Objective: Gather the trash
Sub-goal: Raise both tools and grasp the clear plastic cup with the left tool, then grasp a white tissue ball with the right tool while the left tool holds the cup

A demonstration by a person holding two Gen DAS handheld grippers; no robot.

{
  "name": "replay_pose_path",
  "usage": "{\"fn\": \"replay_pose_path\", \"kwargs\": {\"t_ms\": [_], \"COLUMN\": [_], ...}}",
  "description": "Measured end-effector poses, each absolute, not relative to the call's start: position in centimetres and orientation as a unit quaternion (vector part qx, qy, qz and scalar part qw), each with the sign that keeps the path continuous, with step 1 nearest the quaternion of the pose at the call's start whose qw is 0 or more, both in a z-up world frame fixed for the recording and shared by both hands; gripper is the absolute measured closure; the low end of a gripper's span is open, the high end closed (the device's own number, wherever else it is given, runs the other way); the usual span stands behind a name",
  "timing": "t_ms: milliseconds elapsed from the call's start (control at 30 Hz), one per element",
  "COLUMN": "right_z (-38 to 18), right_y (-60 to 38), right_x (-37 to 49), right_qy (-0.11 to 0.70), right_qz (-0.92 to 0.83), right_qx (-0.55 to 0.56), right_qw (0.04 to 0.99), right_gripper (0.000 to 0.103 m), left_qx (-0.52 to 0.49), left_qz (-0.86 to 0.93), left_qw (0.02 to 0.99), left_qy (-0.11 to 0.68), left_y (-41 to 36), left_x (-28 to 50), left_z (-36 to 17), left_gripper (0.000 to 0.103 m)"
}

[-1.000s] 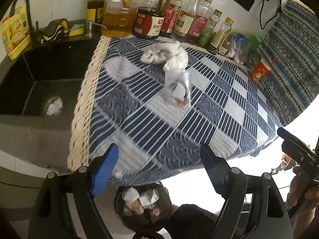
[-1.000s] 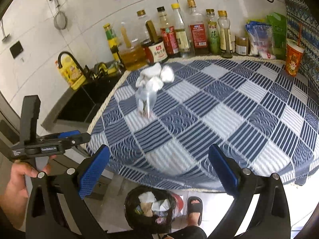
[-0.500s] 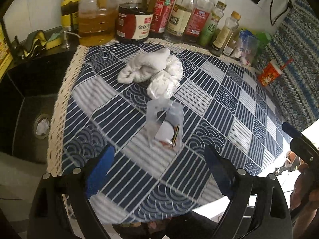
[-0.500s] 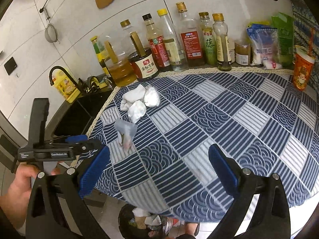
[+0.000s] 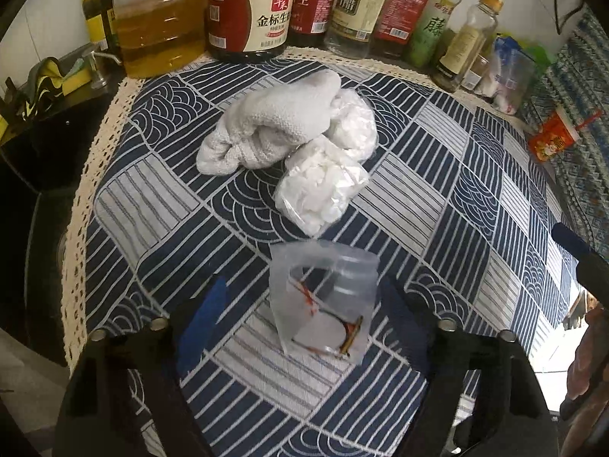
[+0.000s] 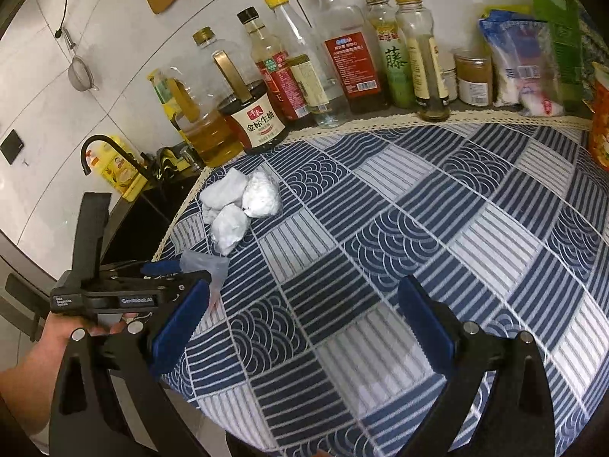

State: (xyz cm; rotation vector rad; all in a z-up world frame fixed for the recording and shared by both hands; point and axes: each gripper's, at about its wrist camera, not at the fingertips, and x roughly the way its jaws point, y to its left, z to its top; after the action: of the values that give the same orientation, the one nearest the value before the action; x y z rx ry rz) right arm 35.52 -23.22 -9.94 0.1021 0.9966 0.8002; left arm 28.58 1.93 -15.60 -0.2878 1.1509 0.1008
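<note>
Left gripper (image 5: 300,304): jaws apart and closing, one on either side of the clear plastic bag (image 5: 323,304). The pads are not pressing on it in the left wrist view. The blue pad is visible on the left finger; the right finger is dark and blurred.
Clear plastic bag: translucent, standing crumpled on the tablecloth (image 5: 475,198) at the near left part of the table, with red and dark scraps inside. From the right wrist view the same bag (image 6: 205,264) sits at the tip of the left gripper (image 6: 179,270), near the table's left edge.
Right gripper (image 6: 304,316): jaws wide apart, blue pads showing, nothing between them. It hangs over the near middle of the tablecloth, well apart from the bag.
Hand (image 6: 61,327): grips the left tool's handle at the lower left of the right wrist view.
White cloth (image 5: 270,122): bunched, lying on the far left of the table, beyond the bag.
Bags of white pieces (image 5: 323,186): two clear packets, touching the cloth on its right and near side; the nearer one lies just beyond the clear plastic bag.
Bottles (image 6: 342,49): a row of sauce and oil bottles along the far edge of the table, against the tiled wall.
Sink (image 6: 133,224): dark basin left of the table, with a black tap (image 6: 102,148) at its far side.
Red paper cup (image 5: 552,141): at the far right of the table.
</note>
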Motion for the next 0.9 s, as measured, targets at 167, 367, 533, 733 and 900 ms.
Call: {"fn": "replay_pose_path", "kwargs": {"t_ms": [167,367,533,733,900], "right_z": [-10.2,-11.0,-11.9,-13.7,-15.3], "right_y": [-21.6,-19.1,-16.3,-12.7,-10.4], "right_x": [37.1,38.3,38.6,38.9,39.3], "right_qy": [0.466,0.476,0.488,0.504,0.523], "right_qz": [0.397,0.426,0.455,0.466,0.474], "right_qx": [0.035,0.026,0.02,0.002,0.008], "right_qw": [0.79,0.769,0.745,0.727,0.708], "right_gripper": [0.005,0.005,0.005,0.005,0.007], "left_qx": [-0.13,-0.146,-0.16,-0.182,-0.197], "left_qz": [0.046,0.057,0.075,0.109,0.133], "left_qw": [0.831,0.832,0.835,0.831,0.831], "left_qy": [0.539,0.532,0.521,0.513,0.504], "left_y": [1.6,2.0,2.7,3.8,4.3], "left_x": [29.1,28.6,26.9,24.3,22.3], "left_z": [-15.5,-15.0,-13.8,-12.8,-12.1], "left_gripper": [0.046,0.046,0.046,0.046,0.046]}}
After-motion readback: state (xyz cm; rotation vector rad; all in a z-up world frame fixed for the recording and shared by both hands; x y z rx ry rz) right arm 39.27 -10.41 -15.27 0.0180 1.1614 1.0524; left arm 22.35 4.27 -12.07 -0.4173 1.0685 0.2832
